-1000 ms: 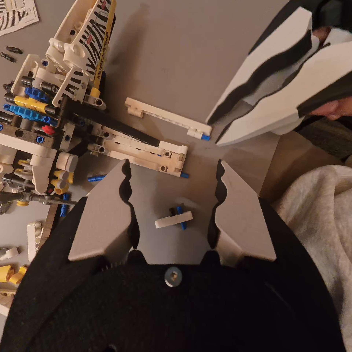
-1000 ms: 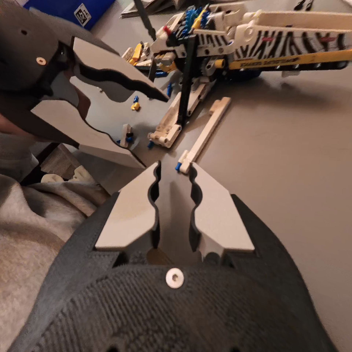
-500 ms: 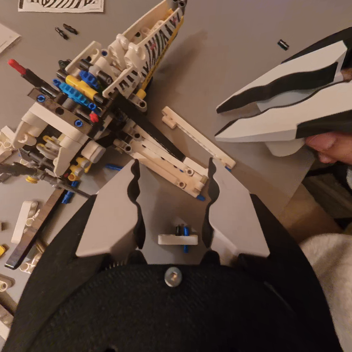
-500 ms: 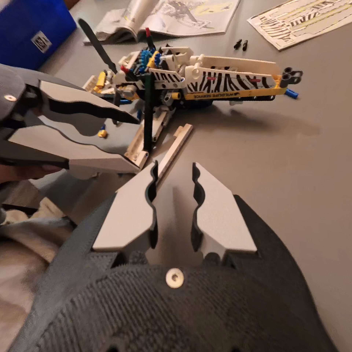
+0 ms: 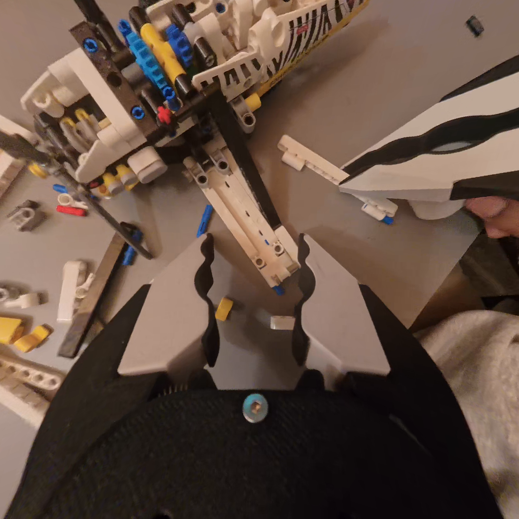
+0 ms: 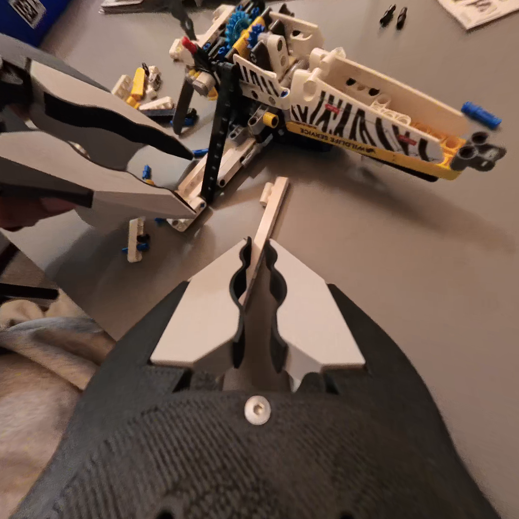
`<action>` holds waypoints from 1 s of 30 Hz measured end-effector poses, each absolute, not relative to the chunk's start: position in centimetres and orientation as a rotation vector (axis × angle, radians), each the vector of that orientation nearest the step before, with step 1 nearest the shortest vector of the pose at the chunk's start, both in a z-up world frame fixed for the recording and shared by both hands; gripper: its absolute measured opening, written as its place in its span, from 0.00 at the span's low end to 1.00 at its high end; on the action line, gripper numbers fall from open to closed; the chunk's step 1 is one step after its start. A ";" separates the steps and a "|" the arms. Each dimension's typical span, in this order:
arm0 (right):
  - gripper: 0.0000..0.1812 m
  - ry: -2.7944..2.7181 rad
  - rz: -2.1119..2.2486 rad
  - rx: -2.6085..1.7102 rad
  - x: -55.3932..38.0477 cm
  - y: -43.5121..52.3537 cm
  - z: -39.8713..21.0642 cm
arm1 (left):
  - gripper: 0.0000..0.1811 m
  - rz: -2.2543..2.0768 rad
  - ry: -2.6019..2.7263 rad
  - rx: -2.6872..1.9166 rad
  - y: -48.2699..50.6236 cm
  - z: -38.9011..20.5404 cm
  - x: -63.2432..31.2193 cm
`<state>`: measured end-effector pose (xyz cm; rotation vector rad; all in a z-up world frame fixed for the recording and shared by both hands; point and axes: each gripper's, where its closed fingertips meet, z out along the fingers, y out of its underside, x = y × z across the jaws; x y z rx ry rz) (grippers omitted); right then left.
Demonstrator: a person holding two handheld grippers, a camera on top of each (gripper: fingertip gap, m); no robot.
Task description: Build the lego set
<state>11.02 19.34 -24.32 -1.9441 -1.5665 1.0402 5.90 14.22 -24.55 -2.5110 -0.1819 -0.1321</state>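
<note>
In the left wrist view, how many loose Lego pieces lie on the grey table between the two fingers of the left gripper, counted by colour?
Small yellow plastic piece: 1
Flat white plastic piece: 1
Total: 2

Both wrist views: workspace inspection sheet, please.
Surface: grey table, loose parts spread over it.
Job's things: zebra-striped lego model lying on the table; long white beam beside it.
Clutter: yellow piece, red pin, white connectors and blue pins near the model.
Grippers: right gripper shut on the long white beam; left gripper open, empty, around the end of the model's white skid.
Cables: nothing seen.
Surroundings: blue box, paper sheet, grey fabric.
</note>
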 end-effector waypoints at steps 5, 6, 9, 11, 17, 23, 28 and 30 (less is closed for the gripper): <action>0.04 -1.535 1.074 -1.955 10.8 19.0 -24.1 | 0.34 -0.075 -0.206 -2.490 15.7 -24.8 5.0; 0.04 -1.528 1.087 -1.950 10.7 18.7 -23.9 | 0.32 -0.020 -0.189 -2.502 15.8 -24.9 4.5; 0.04 -1.503 1.085 -1.938 10.3 18.3 -23.7 | 0.30 0.036 -0.138 -2.537 16.2 -25.1 4.5; 0.04 -1.492 1.068 -1.939 10.1 18.2 -23.7 | 0.28 0.046 -0.123 -2.561 16.3 -25.1 4.6; 0.04 -1.445 1.140 -1.942 9.6 17.4 -23.2 | 0.26 -0.136 -0.215 -2.587 16.2 -24.7 4.5; 0.04 -1.368 1.161 -1.936 9.8 18.1 -22.6 | 0.25 -0.269 -0.261 -2.574 16.2 -24.4 4.5; 0.04 -1.330 1.169 -1.898 10.4 18.5 -22.1 | 0.25 -0.318 -0.275 -2.519 16.2 -23.9 4.4; 0.04 -1.350 1.175 -1.916 10.8 18.2 -22.5 | 0.25 -0.354 -0.282 -2.501 16.2 -23.7 4.5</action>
